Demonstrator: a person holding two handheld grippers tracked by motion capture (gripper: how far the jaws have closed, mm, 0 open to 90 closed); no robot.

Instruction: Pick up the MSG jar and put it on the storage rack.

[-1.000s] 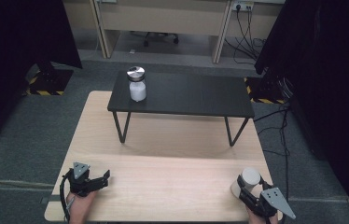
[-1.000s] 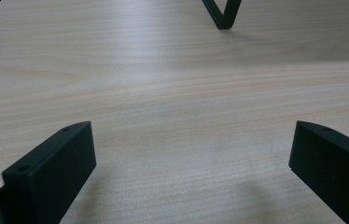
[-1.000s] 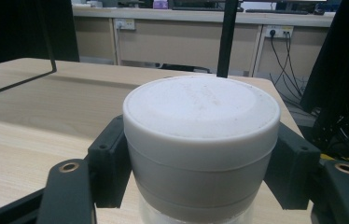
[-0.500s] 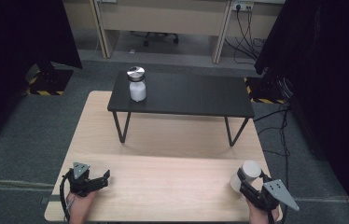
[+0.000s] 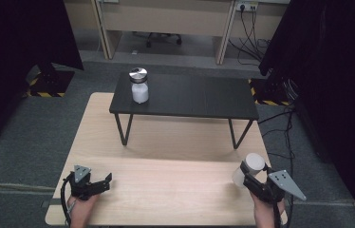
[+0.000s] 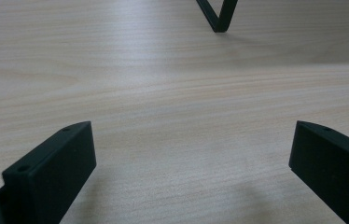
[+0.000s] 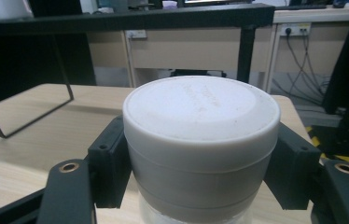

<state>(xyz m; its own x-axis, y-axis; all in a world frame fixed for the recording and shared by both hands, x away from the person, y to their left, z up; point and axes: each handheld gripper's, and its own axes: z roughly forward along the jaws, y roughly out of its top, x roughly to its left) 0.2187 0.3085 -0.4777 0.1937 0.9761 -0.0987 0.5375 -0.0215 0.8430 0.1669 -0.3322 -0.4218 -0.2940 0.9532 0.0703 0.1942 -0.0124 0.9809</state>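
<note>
- Two tongs, high view: left tongs (image 5: 100,183) spread, low over the pale worktop (image 5: 175,142); right tongs (image 5: 247,179) clamped on a white jar (image 5: 247,167) at the near right corner
- Left gripper view: jaws released, nothing between
- Right gripper view: jar (image 7: 200,140) gripped below its lid

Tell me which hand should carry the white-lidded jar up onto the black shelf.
Right. The right gripper is already clamped on the white-lidded jar. The left gripper stands open over the wooden table, farther from the black shelf.
</note>
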